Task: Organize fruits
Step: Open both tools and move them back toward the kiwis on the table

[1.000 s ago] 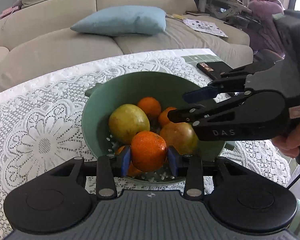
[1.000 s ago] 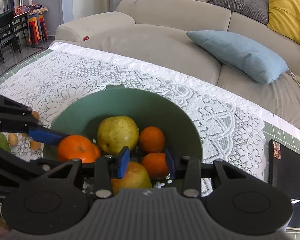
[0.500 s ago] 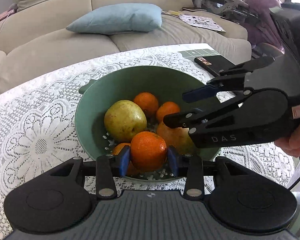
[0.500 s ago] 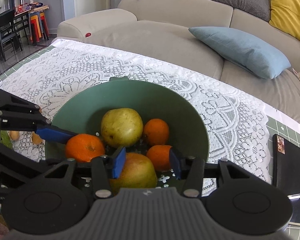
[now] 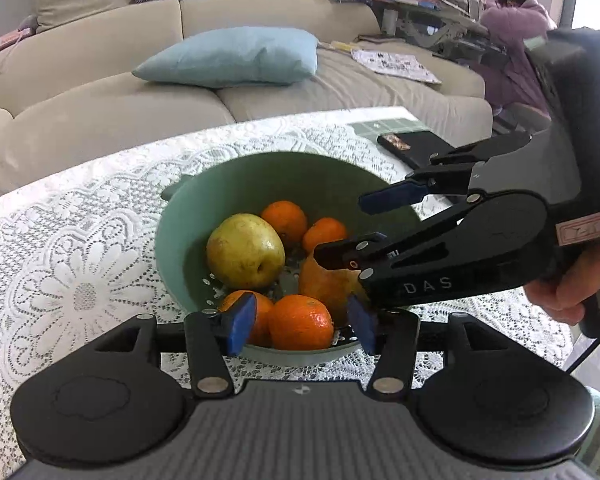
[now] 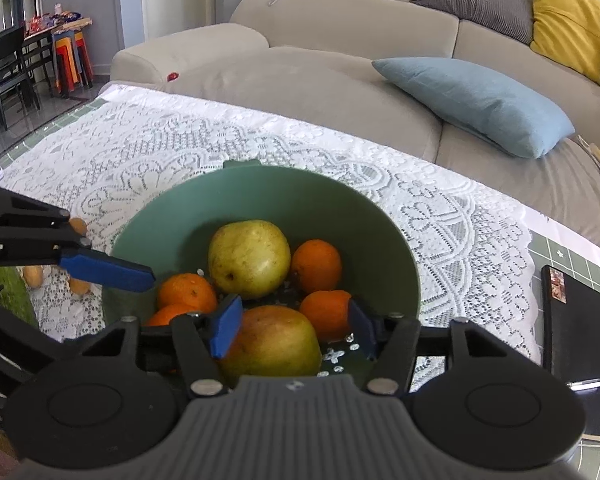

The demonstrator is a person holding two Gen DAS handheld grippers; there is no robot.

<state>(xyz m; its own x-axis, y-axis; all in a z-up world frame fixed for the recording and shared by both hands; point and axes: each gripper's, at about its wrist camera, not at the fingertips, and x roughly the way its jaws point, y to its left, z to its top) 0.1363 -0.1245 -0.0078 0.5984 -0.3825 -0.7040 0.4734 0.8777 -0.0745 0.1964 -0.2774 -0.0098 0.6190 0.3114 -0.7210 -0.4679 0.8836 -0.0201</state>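
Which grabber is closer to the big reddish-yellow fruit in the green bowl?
Right. The right gripper sits just over the reddish-yellow fruit, its opening jaws on either side of it. The left gripper is beside it, around an orange.

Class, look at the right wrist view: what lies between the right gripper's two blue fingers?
A reddish-yellow fruit lies there in the green bowl, as the right wrist view shows. The right gripper is opening, its fingers off the fruit.
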